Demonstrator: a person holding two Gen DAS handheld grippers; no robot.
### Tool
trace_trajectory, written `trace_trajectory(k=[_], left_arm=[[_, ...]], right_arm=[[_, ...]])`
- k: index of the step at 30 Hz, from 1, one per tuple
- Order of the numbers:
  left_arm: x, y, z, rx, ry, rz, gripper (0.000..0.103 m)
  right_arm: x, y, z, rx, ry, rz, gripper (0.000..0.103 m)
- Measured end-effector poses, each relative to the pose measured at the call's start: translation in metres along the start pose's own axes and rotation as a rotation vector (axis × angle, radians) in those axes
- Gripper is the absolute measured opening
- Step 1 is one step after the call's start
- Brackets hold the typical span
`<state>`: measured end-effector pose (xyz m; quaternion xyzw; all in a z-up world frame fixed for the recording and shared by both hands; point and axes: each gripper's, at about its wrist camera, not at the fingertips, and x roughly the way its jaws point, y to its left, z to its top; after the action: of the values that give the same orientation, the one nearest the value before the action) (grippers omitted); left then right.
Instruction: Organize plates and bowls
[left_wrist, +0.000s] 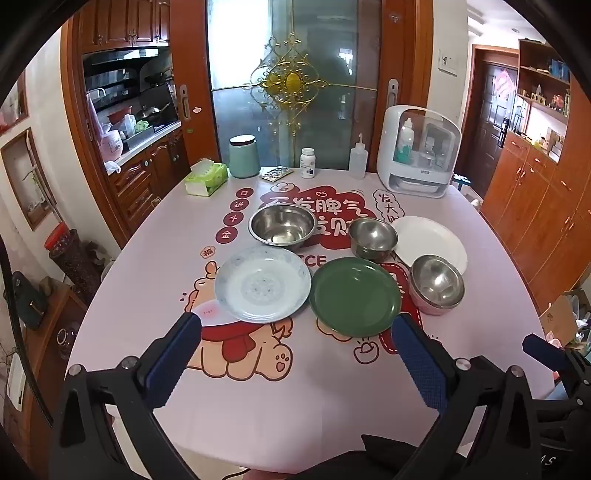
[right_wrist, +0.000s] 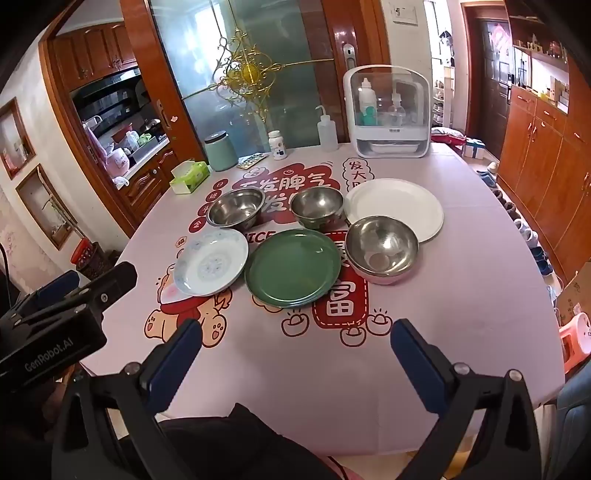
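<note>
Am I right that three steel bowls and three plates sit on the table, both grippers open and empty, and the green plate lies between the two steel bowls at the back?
Not quite. The green plate lies in the front row, between the patterned plate and the pink-sided steel bowl, as the right wrist view shows. The rest holds.

On the worktop (right_wrist: 461, 295), front row from left: patterned plate (right_wrist: 211, 261), flat plate (right_wrist: 292, 267), bowl (right_wrist: 382, 248). Behind them, from left: wide bowl (right_wrist: 235, 207), small bowl (right_wrist: 318, 207), large plate (right_wrist: 395, 206), its near edge behind the front bowl
</note>
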<state>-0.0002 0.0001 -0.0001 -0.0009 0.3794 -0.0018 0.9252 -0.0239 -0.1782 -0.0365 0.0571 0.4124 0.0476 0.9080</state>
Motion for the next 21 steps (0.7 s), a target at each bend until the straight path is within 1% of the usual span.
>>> trace_trajectory(k=[8, 10, 21], left_arm=[[0.004, -0.002, 0.0, 0.004, 0.014, 0.017, 0.102], [0.003, 0.005, 0.002, -0.011, 0.003, 0.005, 0.102], [0.005, 0.005, 0.001, -0.008, 0.002, 0.008, 0.102]], right_arm=[[0.002, -0.001, 0.002, -0.006, 0.009, 0.002, 0.102], [0.005, 0.009, 0.003, -0.009, 0.011, 0.002, 0.102], [0.005, 0.007, 0.002, -0.015, 0.014, 0.0, 0.102]])
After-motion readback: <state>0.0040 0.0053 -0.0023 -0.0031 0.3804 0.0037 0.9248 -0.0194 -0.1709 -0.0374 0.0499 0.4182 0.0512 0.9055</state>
